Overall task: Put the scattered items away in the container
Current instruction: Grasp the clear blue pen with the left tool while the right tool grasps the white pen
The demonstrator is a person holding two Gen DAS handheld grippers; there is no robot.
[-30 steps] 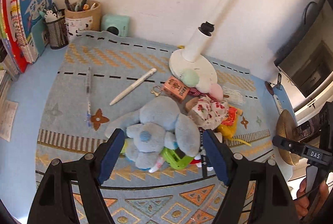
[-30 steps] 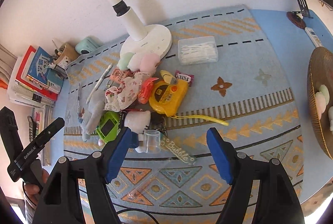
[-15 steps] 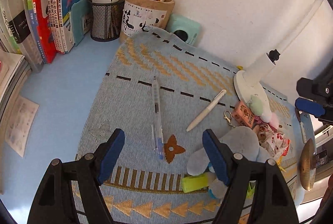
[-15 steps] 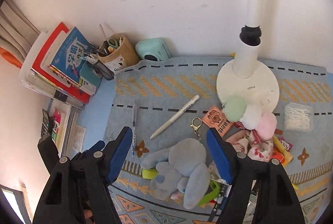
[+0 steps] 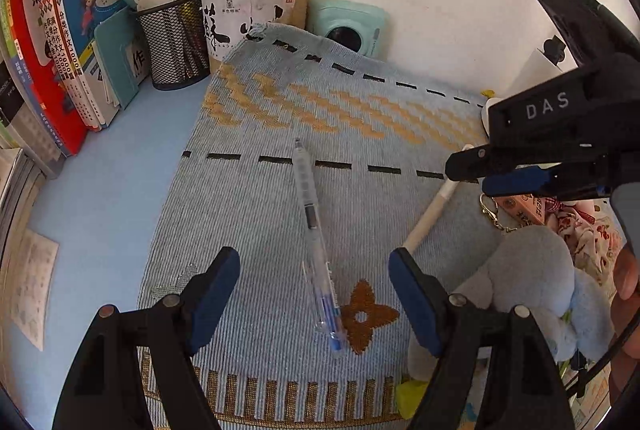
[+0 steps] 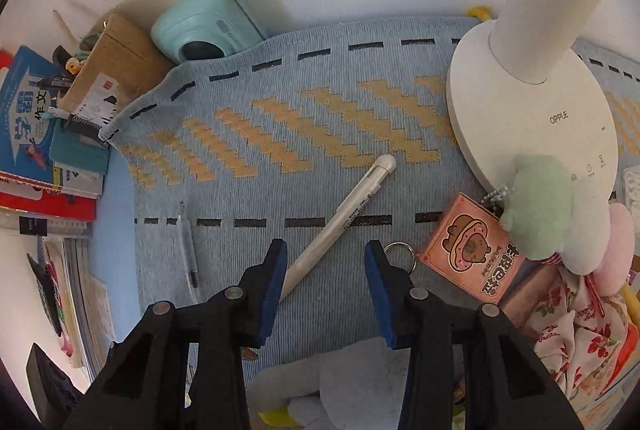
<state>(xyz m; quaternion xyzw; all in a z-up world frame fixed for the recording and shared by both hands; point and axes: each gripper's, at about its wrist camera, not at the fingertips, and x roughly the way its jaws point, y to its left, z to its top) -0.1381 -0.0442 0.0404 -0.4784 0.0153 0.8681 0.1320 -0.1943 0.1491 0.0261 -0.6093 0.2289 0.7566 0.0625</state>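
Note:
A clear pen (image 5: 316,242) with a blue tip lies on the woven mat, straddled by my open left gripper (image 5: 314,300), whose fingers hover on either side of its lower half. A white pen (image 6: 340,222) lies diagonally; my open right gripper (image 6: 326,274) stands over its near end, fingers narrower apart. The same right gripper (image 5: 520,170) shows at the right of the left wrist view above the white pen (image 5: 430,214). A tan pen holder (image 5: 254,10) and a black mesh cup (image 5: 174,38), both with pens, stand at the back.
A grey plush (image 5: 532,278), pink keychain card (image 6: 472,250), pompoms (image 6: 540,206) and floral cloth (image 6: 576,310) crowd the right. A white lamp base (image 6: 532,126) and a mint device (image 6: 208,26) stand by the wall. Books (image 5: 60,42) line the left. A hand (image 5: 626,282) is at the right edge.
Both grippers swung left and came down closer to the mat, the left over the clear pen, the right over the white pen. The right gripper's fingers have narrowed.

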